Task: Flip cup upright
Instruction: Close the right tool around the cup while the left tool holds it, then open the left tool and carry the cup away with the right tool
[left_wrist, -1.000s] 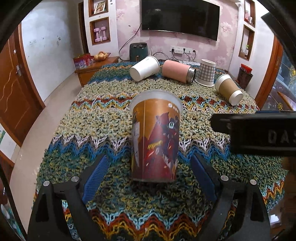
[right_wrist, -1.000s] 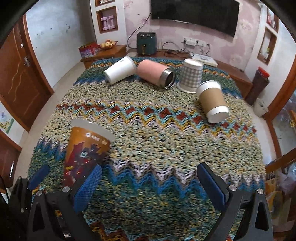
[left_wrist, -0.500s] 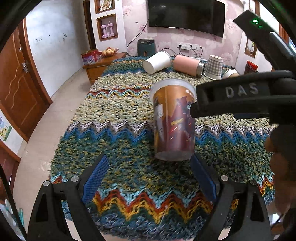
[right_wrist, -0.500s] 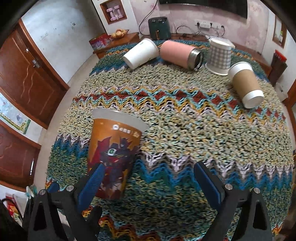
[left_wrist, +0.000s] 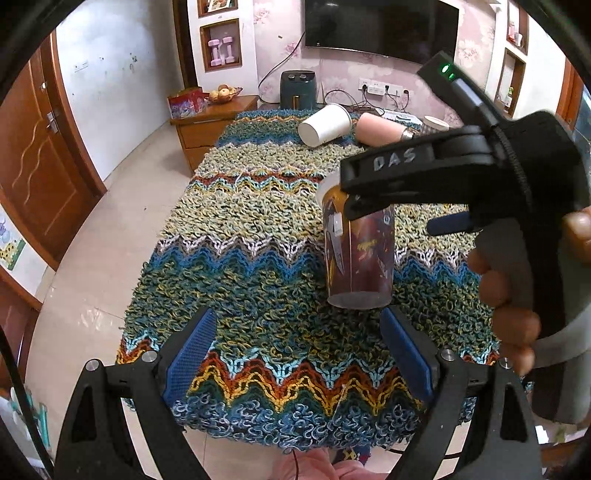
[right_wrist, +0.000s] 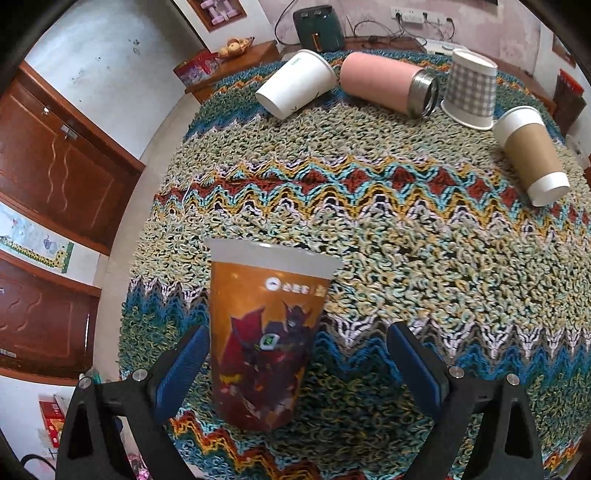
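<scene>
The printed cup (right_wrist: 264, 336) stands upright on the knitted cloth (right_wrist: 406, 236), near its front edge and well apart from the white cup (right_wrist: 295, 83) and the others at the far end. The right gripper (right_wrist: 295, 365) has its jaws wide around the printed cup, left pad just beside the wall; the left gripper (left_wrist: 295, 354) waits just short of it, equally wide. Judging by this, center the right jaws before closing, or back straight off without brushing the wall.

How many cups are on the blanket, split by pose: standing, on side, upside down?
Standing: 1, the printed cup.
On side: 3, the white cup, the pink tumbler, the brown cup.
Upside down: 1, the checked cup.
Total: 5.
</scene>
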